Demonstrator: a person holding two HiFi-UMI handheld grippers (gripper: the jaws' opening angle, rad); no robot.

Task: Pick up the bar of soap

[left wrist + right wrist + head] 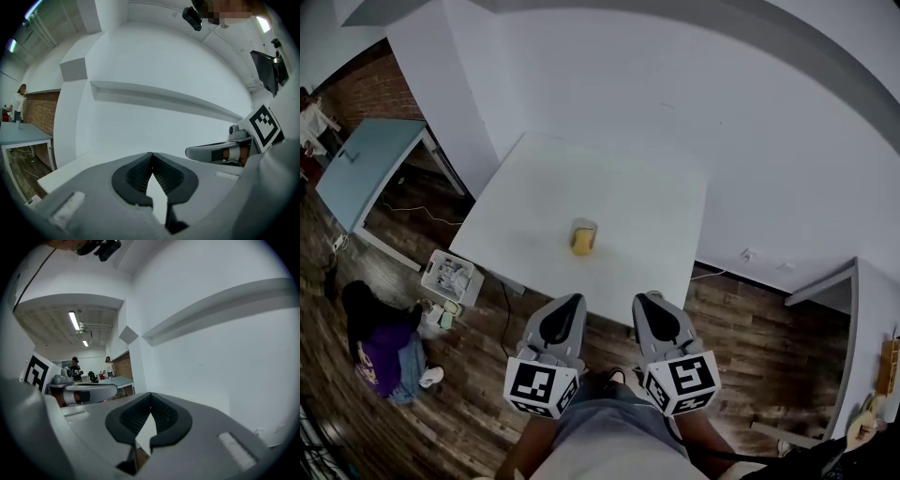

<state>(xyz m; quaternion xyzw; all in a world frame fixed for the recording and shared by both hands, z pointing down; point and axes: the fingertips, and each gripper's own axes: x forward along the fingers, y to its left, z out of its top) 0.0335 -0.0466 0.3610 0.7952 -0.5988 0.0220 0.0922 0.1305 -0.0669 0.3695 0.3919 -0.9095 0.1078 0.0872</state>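
Note:
A yellow bar of soap [583, 236] lies near the middle of the white table [628, 187], toward its near edge, seen only in the head view. My left gripper [573, 301] and right gripper [646, 300] hover side by side just short of the table's near edge, both pointing at it. Each is shut with nothing between its jaws. In the left gripper view my left gripper [151, 155] has its tips touching, and the right gripper's body [220, 152] shows beside it. The right gripper [150, 395] looks the same in its own view.
A blue-topped table [366, 169] stands at the far left. A white crate [453, 277] sits on the wood floor by the white table's left corner. A person in purple [384, 352] crouches at the left. Another white surface [877, 319] is at the right. People stand far off [108, 365].

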